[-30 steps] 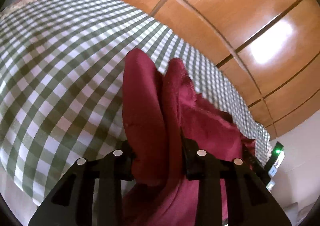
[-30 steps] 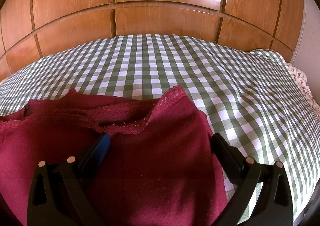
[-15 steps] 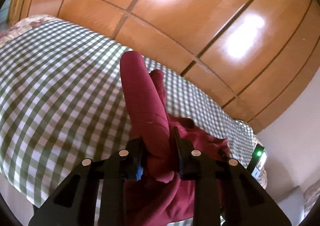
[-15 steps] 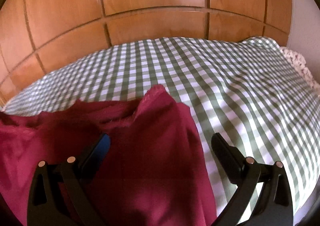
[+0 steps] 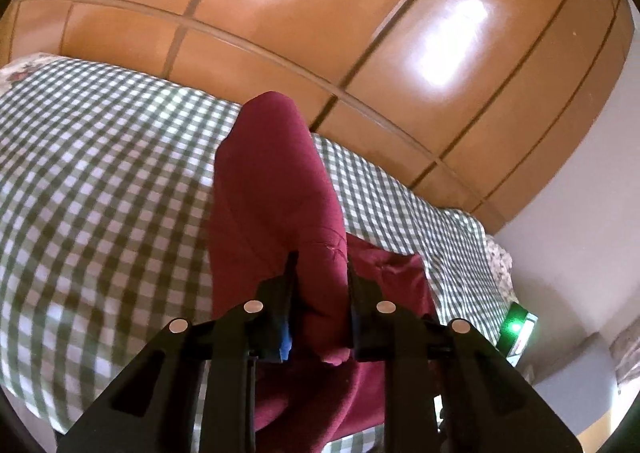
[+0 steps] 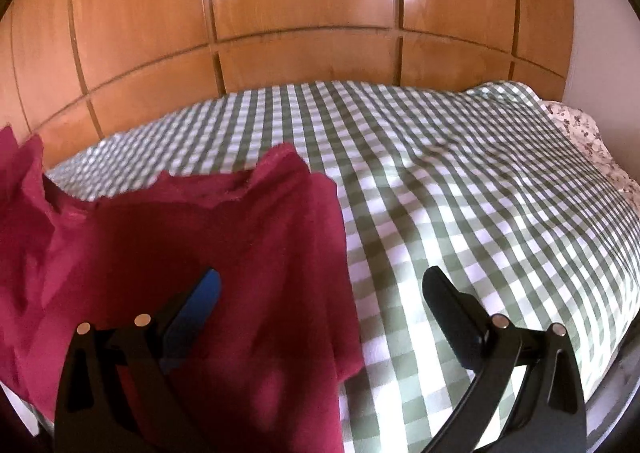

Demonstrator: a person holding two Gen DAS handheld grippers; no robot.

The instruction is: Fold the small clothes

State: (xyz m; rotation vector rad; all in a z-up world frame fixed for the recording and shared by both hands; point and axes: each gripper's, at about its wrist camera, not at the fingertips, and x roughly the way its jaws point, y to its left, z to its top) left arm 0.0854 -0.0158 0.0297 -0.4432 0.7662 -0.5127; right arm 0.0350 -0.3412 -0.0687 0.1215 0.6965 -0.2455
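While a green-and-white checked bedspread (image 6: 460, 189) covers the bed we are working over, glossy wooden wardrobe panels (image 6: 304, 5) rise right behind the bed's far edge and fill the upper half of both views. At the bed's right corner a floral sheet (image 6: 580, 133) peeks out from under the checks, and beside the bed, in the left wrist view, a small device with a green light (image 5: 516, 327) stands against a pale wall (image 5: 580, 213). Our dark red garment (image 6: 224, 253) lies spread on the near part of the bed, its ragged upper edge toward the wardrobe. From the left wrist view, our left tool (image 5: 320, 293) is pressed onto a thick fold of the red cloth: the two black fingers (image 5: 362, 293) squeeze it from either side, and the fold stands up past the fingertips in a rounded tongue raised off the bed, with the rest of the garment hanging below and trailing toward the bed's right side. Our right tool (image 6: 320, 285) is held low over the bed with its fingers spread wide, gripping nothing; the left finger with its blue pad sits over the red cloth, the right finger over bare checks, and the garment's right edge runs between them. Both tools point toward the wardrobe.
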